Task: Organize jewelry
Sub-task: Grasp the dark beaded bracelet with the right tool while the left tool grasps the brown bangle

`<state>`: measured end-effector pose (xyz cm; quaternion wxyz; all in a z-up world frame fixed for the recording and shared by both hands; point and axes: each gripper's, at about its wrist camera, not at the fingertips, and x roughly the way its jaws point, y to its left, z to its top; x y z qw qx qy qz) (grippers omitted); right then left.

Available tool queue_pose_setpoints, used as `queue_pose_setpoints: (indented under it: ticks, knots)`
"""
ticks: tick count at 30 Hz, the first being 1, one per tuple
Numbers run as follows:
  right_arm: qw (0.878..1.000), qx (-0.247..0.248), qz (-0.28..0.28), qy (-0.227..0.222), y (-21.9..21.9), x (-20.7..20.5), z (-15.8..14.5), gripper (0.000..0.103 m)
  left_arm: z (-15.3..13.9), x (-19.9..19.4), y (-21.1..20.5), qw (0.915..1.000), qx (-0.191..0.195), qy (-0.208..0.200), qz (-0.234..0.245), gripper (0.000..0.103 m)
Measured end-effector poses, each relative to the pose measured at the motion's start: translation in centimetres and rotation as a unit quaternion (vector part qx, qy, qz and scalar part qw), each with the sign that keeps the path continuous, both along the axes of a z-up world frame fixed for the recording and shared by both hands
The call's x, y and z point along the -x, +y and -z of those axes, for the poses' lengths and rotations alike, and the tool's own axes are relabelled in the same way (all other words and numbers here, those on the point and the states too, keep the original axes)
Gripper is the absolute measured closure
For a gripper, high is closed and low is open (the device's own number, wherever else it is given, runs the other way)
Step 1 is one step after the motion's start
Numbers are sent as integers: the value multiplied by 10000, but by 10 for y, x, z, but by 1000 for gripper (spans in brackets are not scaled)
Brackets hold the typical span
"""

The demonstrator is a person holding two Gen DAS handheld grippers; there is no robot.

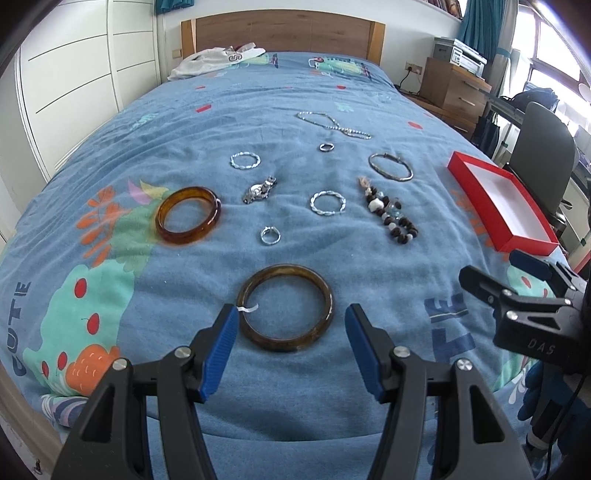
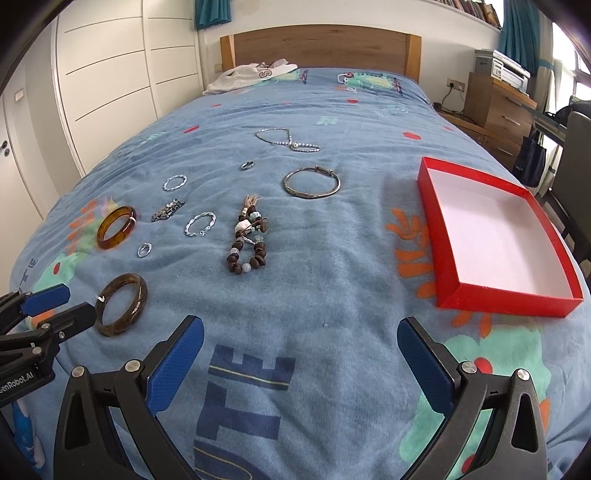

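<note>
Jewelry lies spread on a blue bedspread. A dark brown bangle (image 1: 286, 307) (image 2: 121, 304) lies just ahead of my open, empty left gripper (image 1: 291, 350) (image 2: 55, 308). An amber bangle (image 1: 187, 215) (image 2: 116, 227), a beaded bracelet (image 1: 389, 214) (image 2: 248, 240), a silver bangle (image 1: 390, 167) (image 2: 311, 182), twisted silver rings (image 1: 327, 203) (image 2: 200, 223), small rings (image 1: 270, 235) (image 2: 144, 250), a chain necklace (image 1: 332, 123) (image 2: 288, 140) and a watch-like piece (image 1: 259, 189) lie farther off. An empty red box (image 2: 495, 236) (image 1: 502, 201) sits at right. My right gripper (image 2: 301, 363) (image 1: 498, 277) is open and empty above bare bedspread.
White clothing (image 1: 214, 61) lies by the wooden headboard (image 1: 284, 31). White wardrobe doors (image 2: 110, 74) stand at left. A wooden nightstand (image 2: 498, 107) with a printer and a dark chair (image 1: 546, 166) stand right of the bed.
</note>
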<state>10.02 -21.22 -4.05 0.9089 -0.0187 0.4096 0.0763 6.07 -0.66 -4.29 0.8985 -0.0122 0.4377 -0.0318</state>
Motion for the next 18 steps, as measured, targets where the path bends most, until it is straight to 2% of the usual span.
queue_pose_setpoints:
  ticks: [11,18]
  knots:
    - [9994,-52,-347,41,10,-14,3,1,19,-1,24,9984,393,376,-168,45]
    - [9984,-190,-516,124,15,-24,8,1,16,-7,12,9981,492,342,136,45]
